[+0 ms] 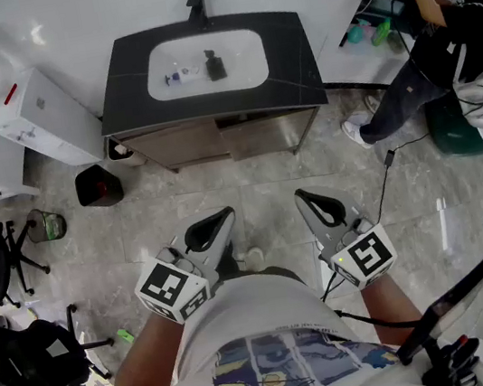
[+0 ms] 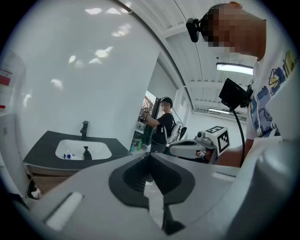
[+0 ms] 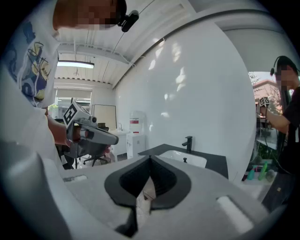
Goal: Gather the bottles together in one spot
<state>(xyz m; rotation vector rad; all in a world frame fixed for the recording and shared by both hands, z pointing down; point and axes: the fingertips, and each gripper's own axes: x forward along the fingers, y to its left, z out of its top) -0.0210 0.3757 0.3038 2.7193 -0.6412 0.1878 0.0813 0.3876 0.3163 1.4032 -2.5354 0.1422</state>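
Left gripper and right gripper have their fingers clenched on nothing, well apart from the far sink. A dark bottle and a small bottle sit in its basin. They are probably light, slippery plastic, so pinch each mid-body.

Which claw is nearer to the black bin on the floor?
Left. The left claw sits right of and below the black bin in the head view; the right claw is farther right, beyond the left one.
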